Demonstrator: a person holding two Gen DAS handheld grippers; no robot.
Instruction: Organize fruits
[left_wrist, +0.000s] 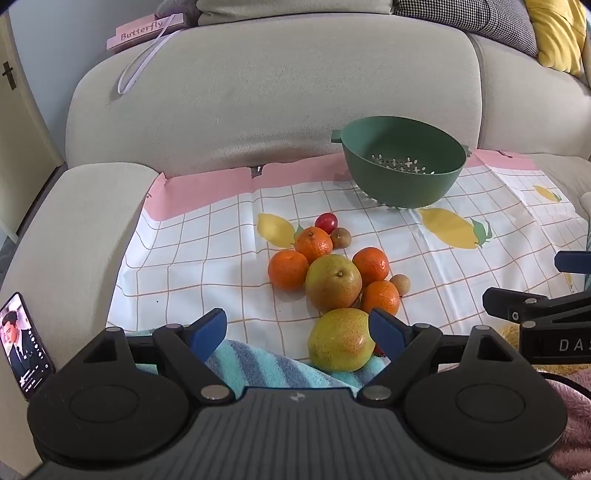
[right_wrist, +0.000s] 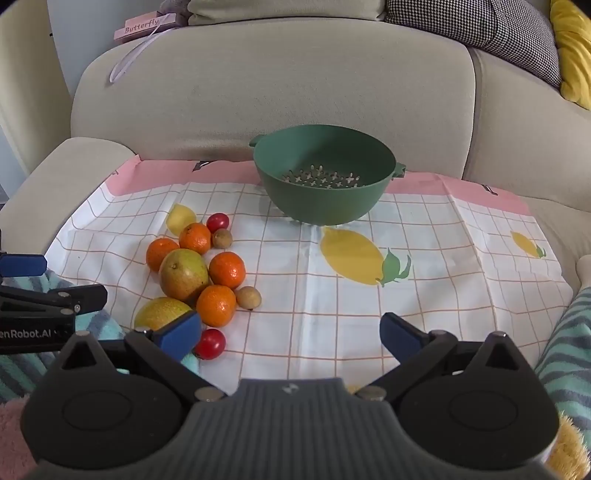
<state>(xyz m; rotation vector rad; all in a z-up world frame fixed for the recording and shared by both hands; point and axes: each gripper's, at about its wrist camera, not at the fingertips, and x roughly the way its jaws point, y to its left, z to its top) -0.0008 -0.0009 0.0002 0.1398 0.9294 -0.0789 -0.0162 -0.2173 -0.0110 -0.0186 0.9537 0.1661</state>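
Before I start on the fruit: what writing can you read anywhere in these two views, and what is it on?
"Butterfly": pink sign on top of the sofa back.
"DAS", cut off at the frame edge: body of the right tool, seen from the left wrist.
"enRobot.AI", start cut off: body of the left tool, seen from the right wrist.
Phone screen text: too small to read.

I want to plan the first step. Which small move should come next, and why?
Probably lower the open left gripper onto the near pear and close. The pear lies just ahead of its fingers, and the green colander is empty.
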